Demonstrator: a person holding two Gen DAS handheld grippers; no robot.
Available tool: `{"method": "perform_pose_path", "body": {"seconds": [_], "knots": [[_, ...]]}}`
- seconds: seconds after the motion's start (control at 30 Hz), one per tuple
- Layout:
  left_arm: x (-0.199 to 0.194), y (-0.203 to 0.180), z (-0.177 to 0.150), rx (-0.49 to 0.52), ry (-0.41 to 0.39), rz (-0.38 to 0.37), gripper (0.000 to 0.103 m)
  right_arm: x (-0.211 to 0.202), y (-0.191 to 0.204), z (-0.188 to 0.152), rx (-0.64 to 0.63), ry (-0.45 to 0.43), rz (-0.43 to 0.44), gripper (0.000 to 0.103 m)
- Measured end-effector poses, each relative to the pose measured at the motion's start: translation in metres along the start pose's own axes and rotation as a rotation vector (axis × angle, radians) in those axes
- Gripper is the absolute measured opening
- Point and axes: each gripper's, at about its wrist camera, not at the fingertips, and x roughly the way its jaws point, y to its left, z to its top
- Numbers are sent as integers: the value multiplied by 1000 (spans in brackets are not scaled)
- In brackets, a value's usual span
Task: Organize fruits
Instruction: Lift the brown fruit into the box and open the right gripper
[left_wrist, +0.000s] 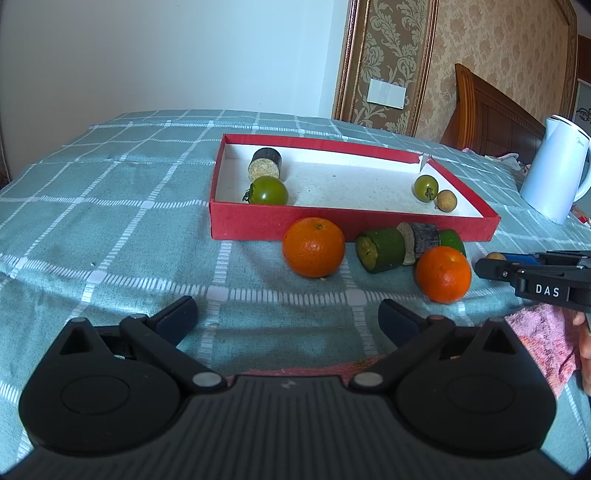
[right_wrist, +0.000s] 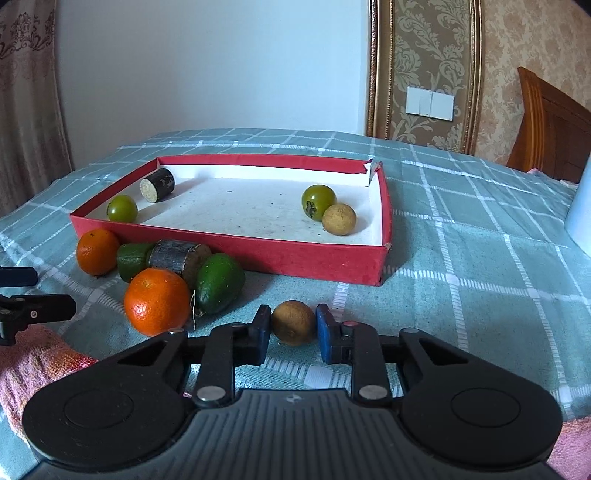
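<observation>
While my right gripper (right_wrist: 293, 326) sits low over the checked cloth (right_wrist: 461, 258), its blue pads (right_wrist: 325, 332) are closed on a small brown longan (right_wrist: 293, 322), one pad against each side, and the fruit rests on the cloth just in front of the red box (right_wrist: 306, 258). My left gripper (left_wrist: 288, 317) hangs with its fingers spread wide and nothing between them, near the front edge of the table.

Inside the box I see a dark cane piece (right_wrist: 157, 184) and a green tomato (right_wrist: 122, 208) at the far left, and a second tomato (right_wrist: 318, 202) touching another longan (right_wrist: 339, 219) at the right.

Outside, against the box's near wall, lie two oranges (right_wrist: 157, 301), a second cane piece (right_wrist: 179, 258) and two green chunks (right_wrist: 219, 282), all bunched together left of my held fruit. A pink towel (right_wrist: 33, 365) lies at the near left, and a white kettle (left_wrist: 554, 173) stands far right.
</observation>
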Motion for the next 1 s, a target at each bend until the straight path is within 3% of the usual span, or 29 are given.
{"method": "perform_pose_path", "body": {"seconds": [0.57,1.0], "knots": [[0,0,0,0,0,0,103,-8,-3,9,-3,-15,-33,26],[0,0,0,-2,-1,-1,103,-2,-6,53,-12,-102,-72,26]]}}
